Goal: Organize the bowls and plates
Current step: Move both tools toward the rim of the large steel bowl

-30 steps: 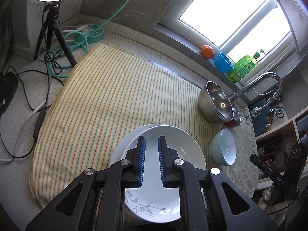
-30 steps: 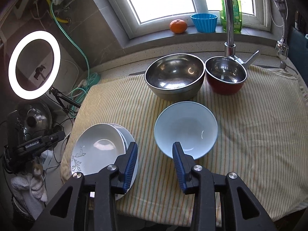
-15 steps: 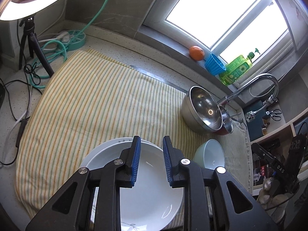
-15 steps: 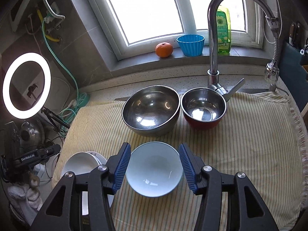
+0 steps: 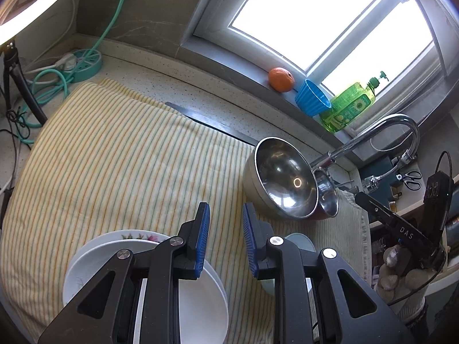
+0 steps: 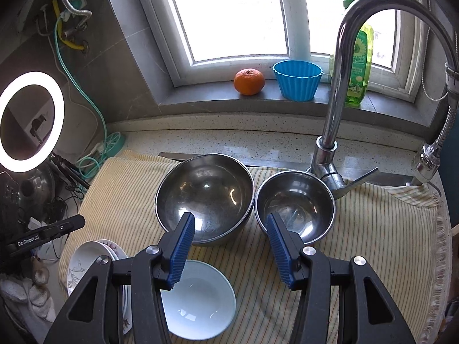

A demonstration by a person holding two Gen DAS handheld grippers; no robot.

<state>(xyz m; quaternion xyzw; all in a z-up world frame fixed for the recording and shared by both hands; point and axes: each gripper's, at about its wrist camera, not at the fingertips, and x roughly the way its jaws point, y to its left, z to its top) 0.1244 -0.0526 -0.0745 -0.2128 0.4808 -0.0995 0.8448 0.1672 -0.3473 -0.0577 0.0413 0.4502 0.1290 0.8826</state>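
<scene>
Right wrist view: bowls and plates wait on a striped cloth over the worktop, both tongs empty.

A pale blue bowl (image 6: 198, 298) sits nearest, stacked white plates (image 6: 86, 261) to its left, and a large steel bowl (image 6: 205, 197) beside a smaller steel bowl (image 6: 295, 205) behind, by the tap (image 6: 332, 132). Right tongs (image 6: 231, 249) hover half-wide above the steel bowls, gripping nothing; left tongs (image 5: 225, 243) stand narrow and empty beside the plates. Plates look gathered; nesting bowls seems next, needing a grip on a rim.
</scene>
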